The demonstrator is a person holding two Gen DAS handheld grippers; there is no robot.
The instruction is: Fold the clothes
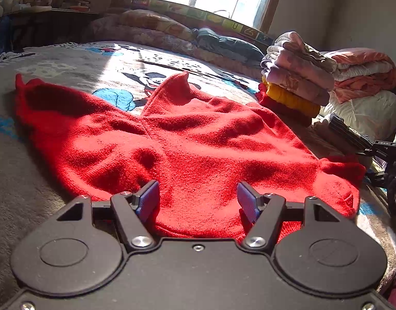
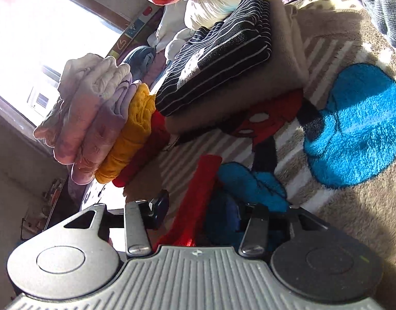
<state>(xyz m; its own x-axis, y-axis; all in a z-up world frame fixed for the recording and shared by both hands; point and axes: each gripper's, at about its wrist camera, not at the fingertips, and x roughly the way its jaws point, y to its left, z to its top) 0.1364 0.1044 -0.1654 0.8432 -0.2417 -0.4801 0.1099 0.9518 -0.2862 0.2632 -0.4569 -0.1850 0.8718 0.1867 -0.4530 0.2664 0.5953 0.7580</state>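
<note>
A red knit sweater (image 1: 187,142) lies spread and wrinkled on the cartoon-print blanket (image 1: 69,62), collar pointing away. My left gripper (image 1: 198,197) hovers low over the sweater's near hem. It is open, its blue pads (image 1: 149,199) wide apart with only cloth below them. In the right wrist view a narrow red edge of the sweater (image 2: 200,188) runs between the spread fingers of my right gripper (image 2: 200,208), which is open and tilted on its side. The right gripper's body (image 1: 389,162) also shows at the far right of the left wrist view, beside the sweater's sleeve.
A stack of folded clothes (image 1: 296,85) in pink, yellow and red stands at the back right, also seen as a stack (image 2: 100,124). A striped black folded garment (image 2: 218,59) lies on a beige one (image 2: 252,95). Rolled quilts (image 1: 363,77) and pillows (image 1: 156,25) line the far side under the window.
</note>
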